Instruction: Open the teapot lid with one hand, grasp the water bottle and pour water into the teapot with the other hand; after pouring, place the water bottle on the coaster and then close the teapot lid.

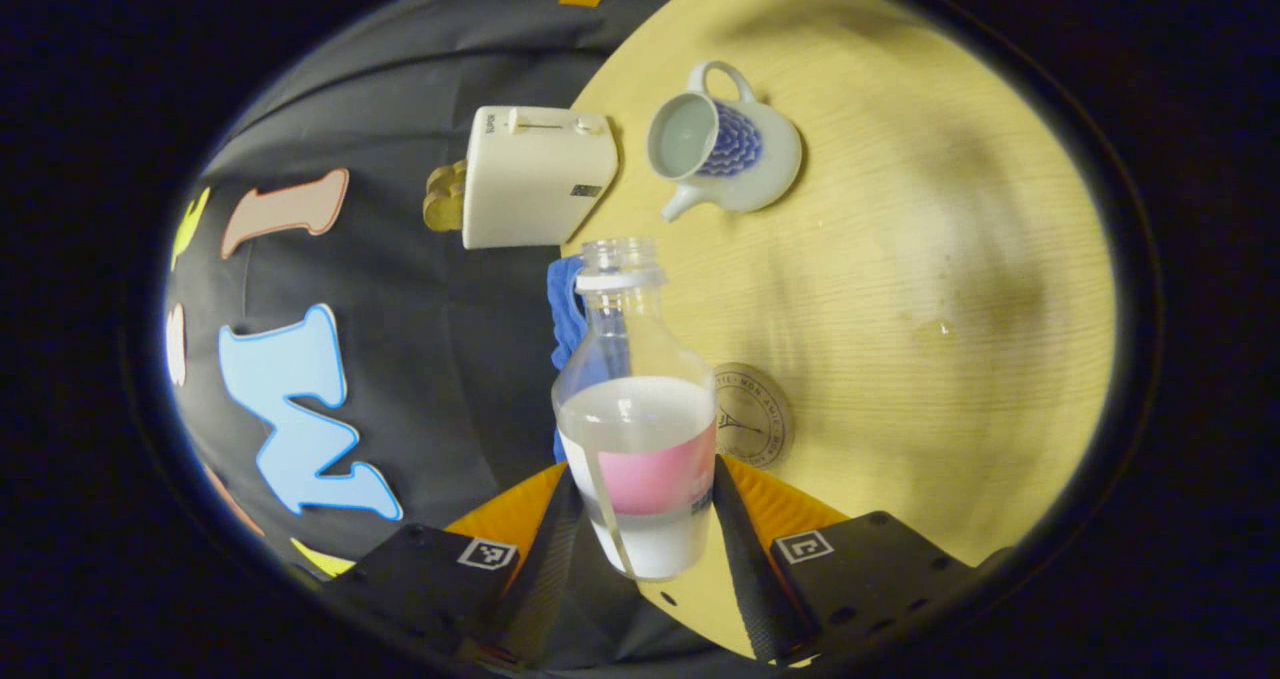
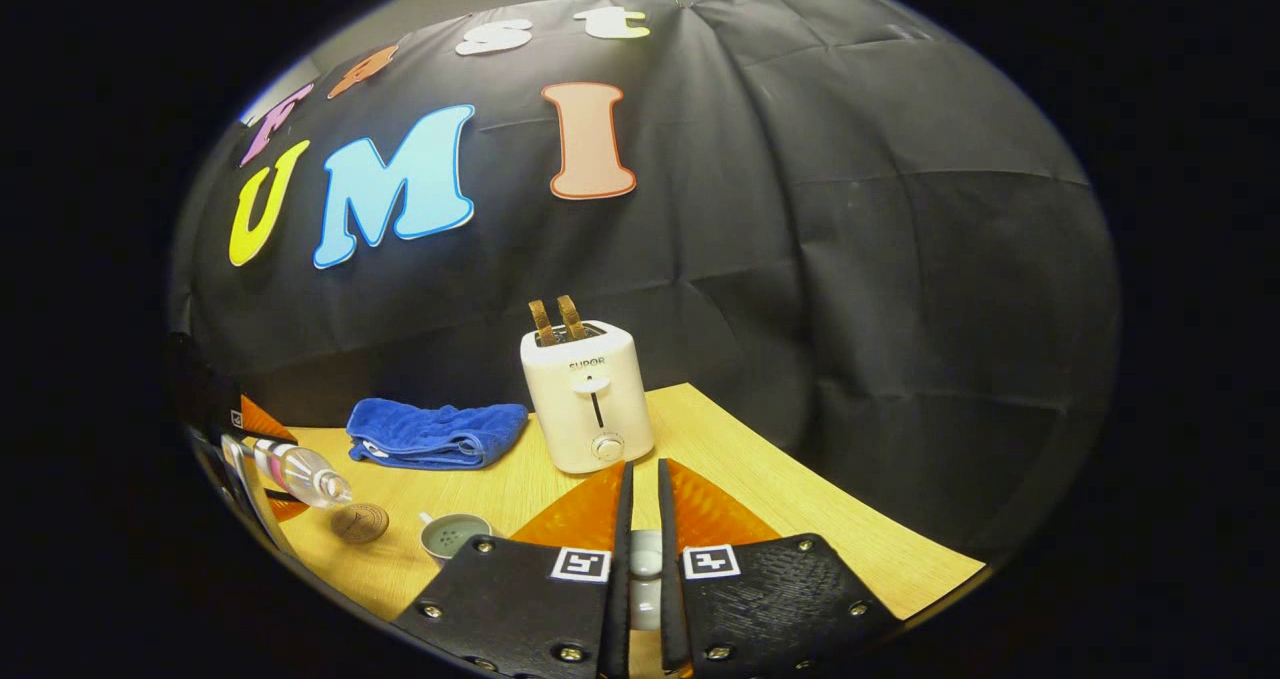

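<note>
- The left gripper is closed on a clear plastic water bottle with a pink label band; both fingers are seen pressing its lower body. The bottle is uncapped, roughly half full and held tilted, so water could be spilled onto the table before the neck is brought over the teapot.
- A grip this low on a smooth, soft bottle is judged liable to slip or squeeze as the tilt is increased.
- The right gripper is nearly closed on a small pale object, judged to be the teapot lid's knob. Only a sliver is seen between the fingers, so the lid could be dropped if the hold is slight.
- A round brown cork coaster lies just beyond the bottle, near the table's edge by the booth wall; a careless set-down could miss it or tip the bottle.
- A folded blue towel lies along the same edge.
- The white ceramic teapot with a blue scale pattern stands open farther in on the light wooden table; its narrow mouth makes overshoot likely.
- A cream toaster stands just beside the teapot, and splashes could reach it.
</note>
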